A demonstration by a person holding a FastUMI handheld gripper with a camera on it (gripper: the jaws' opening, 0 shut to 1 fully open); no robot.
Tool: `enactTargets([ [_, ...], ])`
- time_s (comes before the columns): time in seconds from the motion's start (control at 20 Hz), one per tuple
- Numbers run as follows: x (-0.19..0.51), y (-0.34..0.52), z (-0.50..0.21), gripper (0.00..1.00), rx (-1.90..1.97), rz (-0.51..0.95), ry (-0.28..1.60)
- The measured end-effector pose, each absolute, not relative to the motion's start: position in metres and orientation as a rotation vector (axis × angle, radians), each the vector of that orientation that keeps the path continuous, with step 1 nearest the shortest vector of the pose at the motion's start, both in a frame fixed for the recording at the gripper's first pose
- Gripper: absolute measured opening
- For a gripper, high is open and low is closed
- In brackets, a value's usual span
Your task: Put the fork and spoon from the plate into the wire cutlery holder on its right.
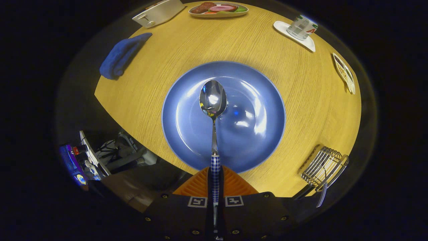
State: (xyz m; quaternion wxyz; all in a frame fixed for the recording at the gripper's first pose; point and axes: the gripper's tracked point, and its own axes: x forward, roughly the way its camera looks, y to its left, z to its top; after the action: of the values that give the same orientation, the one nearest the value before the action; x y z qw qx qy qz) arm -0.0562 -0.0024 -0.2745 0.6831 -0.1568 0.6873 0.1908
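From the left, I see a blue cloth (pixel 122 58) lying on the surface (pixel 167 43), well away from the job; in the middle my gripper (pixel 215 182) is clamped on the spoon (pixel 213 100) by its checked handle, the bowl held over the bare blue plate (pixel 260 100); to the right stands the wire cutlery holder (pixel 322 167), a checked handle (pixel 321 194) already poking out of it, the fork I judge; so half is done, the spoon remains.

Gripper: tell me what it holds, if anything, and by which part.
The gripper is shut on the spoon, holding it by its checked handle; the bowl sticks out ahead over the blue plate.
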Motion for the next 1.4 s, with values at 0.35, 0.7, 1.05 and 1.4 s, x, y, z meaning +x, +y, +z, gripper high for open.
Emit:
enactTargets([
  [0.35,-0.057,-0.045,-0.249,0.05,-0.336,0.359,1.531],
  [0.7,-0.064,-0.070,-0.230,0.05,-0.297,0.338,1.541],
  [1.05,-0.067,-0.118,-0.196,0.05,-0.323,0.295,1.556],
  [1.4,-0.072,-0.169,-0.177,0.05,-0.234,0.229,1.616],
])
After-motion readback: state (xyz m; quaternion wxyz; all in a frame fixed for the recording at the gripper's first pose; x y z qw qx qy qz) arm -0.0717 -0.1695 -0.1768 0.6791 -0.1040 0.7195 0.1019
